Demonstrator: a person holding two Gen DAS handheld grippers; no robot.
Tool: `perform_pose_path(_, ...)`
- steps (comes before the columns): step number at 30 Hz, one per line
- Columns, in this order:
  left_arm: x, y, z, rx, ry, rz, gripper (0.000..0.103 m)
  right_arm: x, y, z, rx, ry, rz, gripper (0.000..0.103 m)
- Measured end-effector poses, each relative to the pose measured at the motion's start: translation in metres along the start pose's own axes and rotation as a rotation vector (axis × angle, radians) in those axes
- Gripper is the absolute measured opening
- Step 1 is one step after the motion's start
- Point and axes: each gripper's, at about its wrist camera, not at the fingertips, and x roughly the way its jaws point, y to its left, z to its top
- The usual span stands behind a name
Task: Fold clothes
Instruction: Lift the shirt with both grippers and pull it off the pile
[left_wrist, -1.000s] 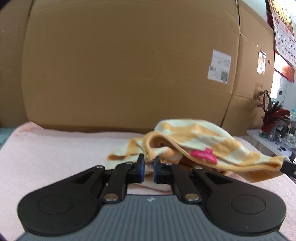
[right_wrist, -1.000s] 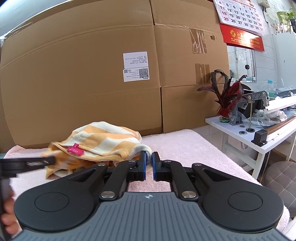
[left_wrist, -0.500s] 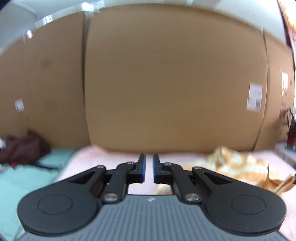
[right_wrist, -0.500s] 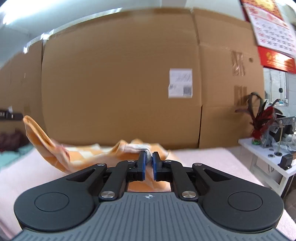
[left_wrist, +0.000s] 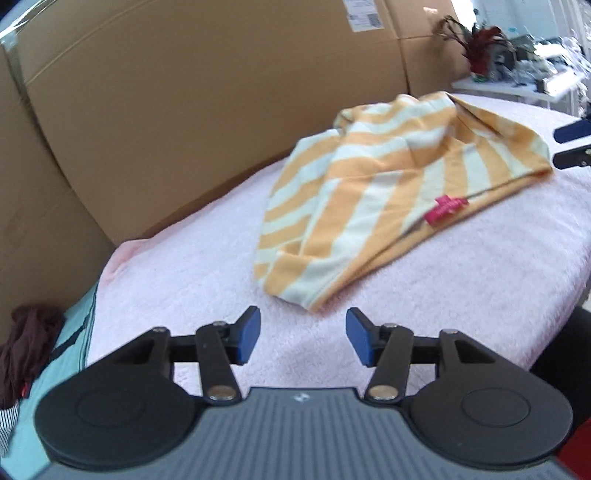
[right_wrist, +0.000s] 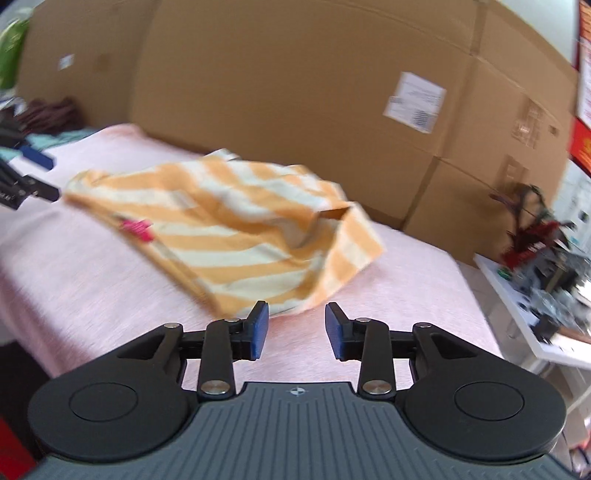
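Note:
An orange-and-cream striped garment (left_wrist: 388, 188) (right_wrist: 236, 236) with a small pink label (left_wrist: 445, 208) lies loosely spread on the pink towel-covered table (left_wrist: 192, 273) (right_wrist: 74, 266). My left gripper (left_wrist: 302, 341) is open, hovering just short of the garment's near hem, holding nothing. My right gripper (right_wrist: 296, 329) is open too, its fingers empty, right in front of the garment's nearest corner. Each view catches the other gripper's fingers at its edge: the right gripper's fingers (left_wrist: 572, 146) and the left gripper's fingers (right_wrist: 29, 173).
Large cardboard boxes (left_wrist: 177, 110) (right_wrist: 332, 110) wall off the table's far side. Dark and teal clothes (left_wrist: 33, 354) are piled beyond the left end. A white side table with a red plant (right_wrist: 532, 236) and clutter stands to the right.
Both grippers have opened and let go of the striped garment, which now lies spread on the table. Both have pulled back and tilted down toward it.

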Motion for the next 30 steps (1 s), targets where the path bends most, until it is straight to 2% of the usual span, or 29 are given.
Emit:
perform_pose_path(3,0.005,-0.002,0.0,0.082,-0.015,-0.026,0.068,0.006,0.019,-0.001,-0.156,0.011,0.013,0.037)
perform_pose_path(8,0.024,0.003,0.003,0.164,-0.046,-0.035,0.069,0.02,0.042,-0.002,-0.365,0.001,-0.074,0.04)
perform_pose_path(13,0.035,0.015,0.005,0.232,-0.041,-0.029,0.069,0.021,0.046,0.001,-0.457,0.0,-0.088,0.04)
perform_pose_path(18,0.04,0.012,0.008,0.345,-0.062,-0.048,0.07,0.023,0.049,0.001,-0.585,-0.001,-0.089,0.049)
perform_pose_path(23,0.04,0.016,0.011,0.363,-0.043,-0.069,0.072,0.017,0.041,0.009,-0.668,0.054,-0.008,0.052)
perform_pose_path(28,0.042,0.019,0.007,0.368,-0.066,-0.065,0.074,0.021,0.03,0.003,-0.674,0.099,-0.042,0.052)
perform_pose_path(29,0.044,0.018,0.009,0.365,-0.071,-0.066,0.07,0.023,0.029,0.005,-0.646,0.092,-0.04,0.049)
perform_pose_path(30,0.048,0.015,0.011,0.365,-0.074,-0.069,0.062,0.023,0.027,0.009,-0.612,0.082,-0.036,0.047)
